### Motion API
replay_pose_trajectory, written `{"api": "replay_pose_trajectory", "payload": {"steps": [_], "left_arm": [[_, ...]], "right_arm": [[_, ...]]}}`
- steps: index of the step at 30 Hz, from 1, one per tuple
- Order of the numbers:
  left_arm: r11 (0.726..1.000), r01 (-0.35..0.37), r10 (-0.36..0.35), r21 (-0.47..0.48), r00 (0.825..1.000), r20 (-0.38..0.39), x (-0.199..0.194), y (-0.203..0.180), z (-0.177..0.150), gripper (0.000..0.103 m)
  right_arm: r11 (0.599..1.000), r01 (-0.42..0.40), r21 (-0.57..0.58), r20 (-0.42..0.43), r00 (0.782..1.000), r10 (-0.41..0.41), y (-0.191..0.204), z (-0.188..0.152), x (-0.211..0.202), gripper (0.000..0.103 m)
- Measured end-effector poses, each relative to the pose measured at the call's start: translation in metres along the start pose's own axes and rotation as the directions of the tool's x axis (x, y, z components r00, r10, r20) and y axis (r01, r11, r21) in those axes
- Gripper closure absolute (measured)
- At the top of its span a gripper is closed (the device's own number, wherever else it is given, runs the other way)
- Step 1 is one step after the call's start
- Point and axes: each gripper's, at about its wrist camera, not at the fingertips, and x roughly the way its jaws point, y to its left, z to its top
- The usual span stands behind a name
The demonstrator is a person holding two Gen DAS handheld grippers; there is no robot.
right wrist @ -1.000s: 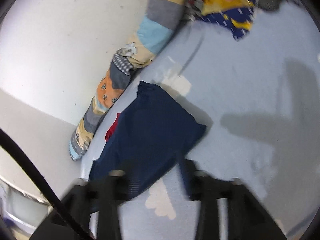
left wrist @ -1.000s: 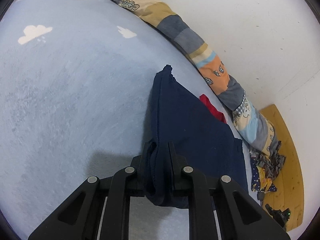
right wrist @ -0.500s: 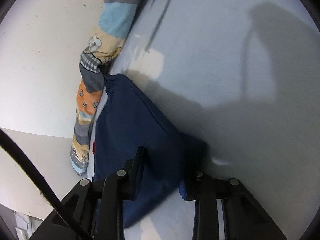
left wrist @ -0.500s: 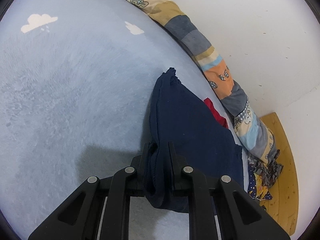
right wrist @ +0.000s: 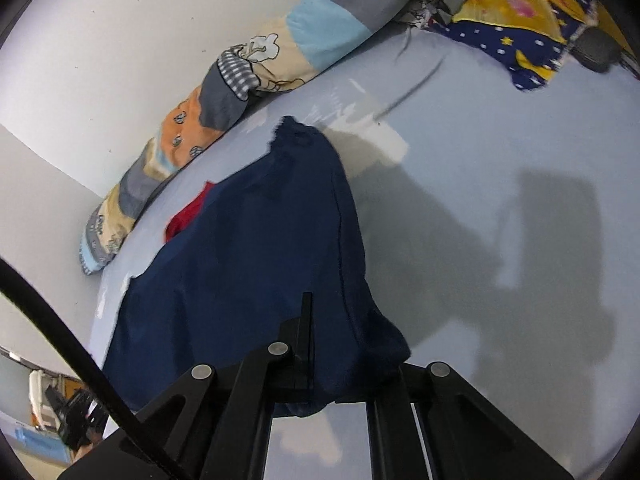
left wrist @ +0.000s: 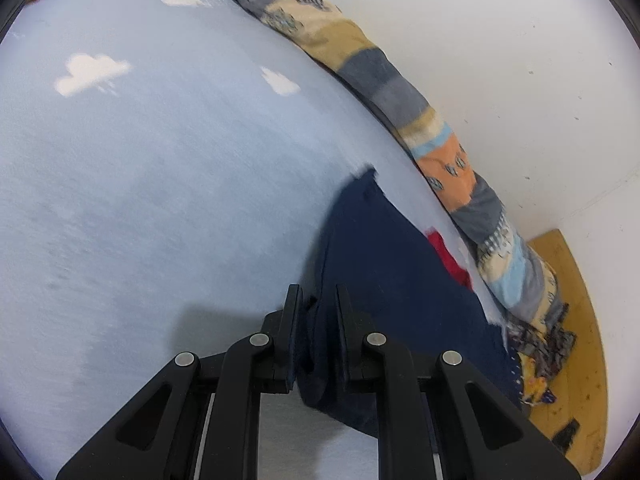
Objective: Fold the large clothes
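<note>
The dark blue garment (left wrist: 384, 264) lies on a bed with a light blue sheet (left wrist: 160, 200). The sheet has little white clouds (left wrist: 90, 74) printed on it. The garment sits near the far edge of the bed, close to a long patchwork bolster (left wrist: 452, 160) that runs along the white wall (left wrist: 520, 60).

The left gripper (left wrist: 316, 316) has its jaws pressed close on a bunched corner of the dark blue garment, and the cloth hangs down between them. From there the garment spreads away across the sheet.

In the right wrist view, the right gripper (right wrist: 344, 344) is at the other near corner of the dark blue garment (right wrist: 260, 248). The cloth drapes over the jaws and hides one of them. One black finger (right wrist: 306, 320) shows against the cloth. I cannot tell if these jaws are pinching it.

A bit of red cloth (right wrist: 188, 212) peeks out from under the garment on the bolster side.

More clothes are piled at the end of the bed, with a yellow and blue starry cloth (right wrist: 516, 20) on top.

No words or labels can be read anywhere.
</note>
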Motion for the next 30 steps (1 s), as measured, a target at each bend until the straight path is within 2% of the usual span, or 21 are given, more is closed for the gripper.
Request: {"api": "replay_pose_trajectory", "payload": {"steps": [3, 4, 5, 6, 7, 8, 9, 10, 12, 14, 15, 16, 17, 20, 22, 24, 26, 28, 30], "left_arm": [[0.997, -0.072, 0.072, 0.006, 0.996, 0.059, -0.024, 0.012, 0.011, 0.089], [0.995, -0.102, 0.101, 0.003, 0.992, 0.078, -0.031, 0.017, 0.014, 0.089], [0.995, -0.102, 0.102, -0.012, 0.991, 0.089, -0.036, 0.022, 0.017, 0.089], [0.995, -0.089, 0.092, -0.037, 0.991, 0.094, -0.039, 0.027, 0.019, 0.088], [0.996, -0.070, 0.075, -0.056, 0.992, 0.098, -0.041, 0.030, 0.020, 0.088], [0.997, -0.060, 0.064, -0.050, 0.994, 0.092, -0.041, 0.028, 0.020, 0.088], [0.998, -0.052, 0.054, -0.036, 0.995, 0.083, -0.039, 0.025, 0.019, 0.086], [0.999, -0.043, 0.043, 0.005, 0.997, 0.069, -0.035, 0.014, 0.016, 0.079], [0.995, -0.052, 0.047, 0.086, 0.997, 0.064, -0.029, -0.006, 0.010, 0.068], [0.973, -0.068, 0.056, 0.220, 0.997, 0.058, -0.021, -0.037, -0.003, 0.062], [0.954, -0.085, 0.069, 0.289, 0.995, 0.066, -0.017, -0.053, -0.013, 0.052], [0.916, -0.115, 0.092, 0.384, 0.993, 0.079, -0.010, -0.073, -0.027, 0.042], [0.891, -0.130, 0.103, 0.434, 0.991, 0.086, -0.007, -0.083, -0.037, 0.039], [0.795, -0.150, 0.137, 0.588, 0.988, 0.066, 0.015, -0.115, -0.073, 0.037], [0.733, -0.167, 0.177, 0.659, 0.983, 0.052, 0.030, -0.127, -0.095, 0.036], [0.677, -0.187, 0.208, 0.712, 0.976, 0.058, 0.041, -0.135, -0.110, 0.034], [0.632, -0.206, 0.232, 0.747, 0.970, 0.071, 0.048, -0.140, -0.122, 0.033], [0.606, -0.206, 0.248, 0.769, 0.967, 0.063, 0.055, -0.140, -0.131, 0.028], [0.601, -0.209, 0.268, 0.772, 0.962, 0.051, 0.061, -0.139, -0.134, 0.028]], "right_arm": [[0.999, 0.025, 0.031, -0.042, 0.999, -0.023, -0.013, -0.020, -0.009, 0.098], [0.996, 0.058, 0.072, -0.056, 0.997, -0.054, -0.023, -0.026, -0.008, 0.094], [0.986, 0.124, 0.113, -0.063, 0.991, -0.117, -0.035, -0.032, -0.010, 0.081], [0.975, 0.166, 0.144, -0.064, 0.985, -0.159, -0.043, -0.034, -0.014, 0.077], [0.966, 0.170, 0.193, -0.059, 0.985, -0.161, -0.053, -0.034, -0.018, 0.070], [0.960, 0.147, 0.238, -0.036, 0.989, -0.143, -0.058, -0.032, -0.024, 0.070], [0.961, 0.159, 0.226, -0.013, 0.987, -0.160, -0.056, -0.028, -0.029, 0.069], [0.966, 0.197, 0.166, 0.015, 0.979, -0.202, -0.046, -0.024, -0.034, 0.064], [0.971, 0.239, -0.005, 0.109, 0.965, -0.237, -0.009, -0.018, -0.043, 0.053], [0.957, 0.244, -0.156, 0.181, 0.960, -0.215, 0.029, -0.023, -0.044, 0.026], [0.927, 0.278, -0.251, 0.211, 0.951, -0.228, 0.052, -0.030, -0.039, 0.020], [0.894, 0.304, -0.330, 0.231, 0.944, -0.236, 0.073, -0.036, -0.027, 0.017], [0.851, 0.317, -0.420, 0.232, 0.943, -0.237, 0.093, -0.046, -0.014, 0.017], [0.792, 0.266, -0.550, 0.160, 0.964, -0.213, 0.126, -0.067, 0.024, 0.017], [0.794, 0.184, -0.579, 0.088, 0.983, -0.163, 0.138, -0.077, 0.043, 0.018], [0.798, 0.151, -0.583, 0.055, 0.988, -0.146, 0.146, -0.084, 0.057, 0.018], [0.795, 0.132, -0.592, 0.027, 0.989, -0.144, 0.149, -0.091, 0.069, 0.018], [0.793, 0.109, -0.600, -0.019, 0.988, -0.151, 0.145, -0.099, 0.077, 0.018], [0.824, 0.112, -0.556, -0.050, 0.985, -0.168, 0.134, -0.096, 0.090, 0.018]]}}
